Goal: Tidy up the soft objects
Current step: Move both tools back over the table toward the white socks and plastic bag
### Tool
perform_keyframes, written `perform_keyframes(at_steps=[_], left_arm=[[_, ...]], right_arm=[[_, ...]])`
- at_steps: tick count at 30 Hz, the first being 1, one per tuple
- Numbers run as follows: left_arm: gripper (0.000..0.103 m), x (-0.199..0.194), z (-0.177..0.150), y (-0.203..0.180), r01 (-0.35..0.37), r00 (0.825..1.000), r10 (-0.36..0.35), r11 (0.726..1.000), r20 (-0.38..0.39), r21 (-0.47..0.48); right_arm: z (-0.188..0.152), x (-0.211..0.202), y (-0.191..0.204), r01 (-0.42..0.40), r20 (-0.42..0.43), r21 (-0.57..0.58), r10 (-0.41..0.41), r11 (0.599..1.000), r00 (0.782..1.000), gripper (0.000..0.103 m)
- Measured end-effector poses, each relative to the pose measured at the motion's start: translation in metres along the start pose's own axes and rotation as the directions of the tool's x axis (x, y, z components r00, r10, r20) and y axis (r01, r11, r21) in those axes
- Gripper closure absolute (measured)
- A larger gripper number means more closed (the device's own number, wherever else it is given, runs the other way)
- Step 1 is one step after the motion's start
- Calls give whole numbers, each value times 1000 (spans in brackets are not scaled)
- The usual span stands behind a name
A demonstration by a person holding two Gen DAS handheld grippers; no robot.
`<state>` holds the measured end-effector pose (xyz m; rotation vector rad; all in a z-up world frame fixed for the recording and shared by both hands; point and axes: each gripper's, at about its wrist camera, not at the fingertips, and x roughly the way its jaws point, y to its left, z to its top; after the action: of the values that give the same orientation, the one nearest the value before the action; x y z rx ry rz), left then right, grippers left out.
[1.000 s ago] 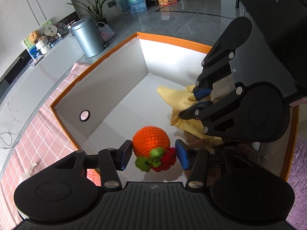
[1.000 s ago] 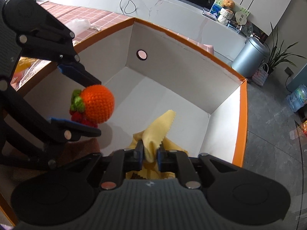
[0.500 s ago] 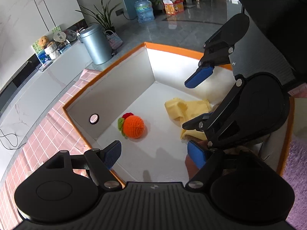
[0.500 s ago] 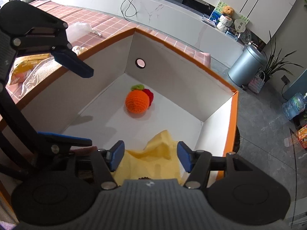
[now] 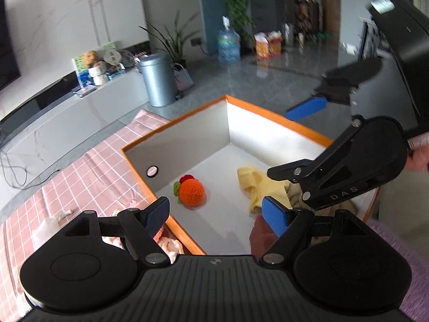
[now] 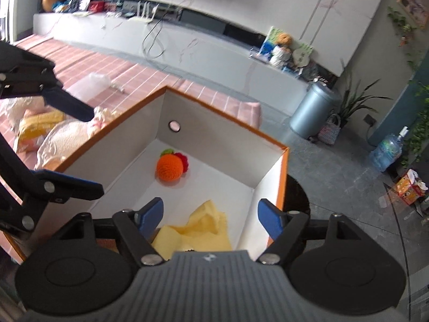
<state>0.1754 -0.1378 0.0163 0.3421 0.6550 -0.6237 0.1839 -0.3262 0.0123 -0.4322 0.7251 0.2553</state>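
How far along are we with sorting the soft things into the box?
Done: the orange knitted ball and the yellow cloth lie loose in the box. In hand: nothing. The left hand-held gripper and the right hand-held gripper are both open above the box, their jaws having just been opening with nothing between them. Left: soft pieces are on the pink checked cloth outside the box.
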Motion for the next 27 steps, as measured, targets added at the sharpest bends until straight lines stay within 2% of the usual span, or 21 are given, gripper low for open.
perform_keyframes(at_steps=[5,9,13,17,27], left_arm=[[11,-22,-14,7,-19,996,29,992,79,-121],[14,-44,-30,16,-18,989,49,975,139,-220],[16,-64,-48,23,-17,982,70,958,176,-287],[17,-84,-68,28,-34,975,107,938,194,-345],[21,-122,-124,52,-124,960,231,856,156,-502]], right_arm=[[-9,-20,8,101,87,87,-108,991,990,26],[-16,-38,20,131,152,187,-160,974,975,25],[-19,-51,44,100,198,261,-155,960,968,25],[-19,-59,74,86,241,281,-157,956,958,25],[-19,-74,144,13,330,287,-111,958,937,25]])
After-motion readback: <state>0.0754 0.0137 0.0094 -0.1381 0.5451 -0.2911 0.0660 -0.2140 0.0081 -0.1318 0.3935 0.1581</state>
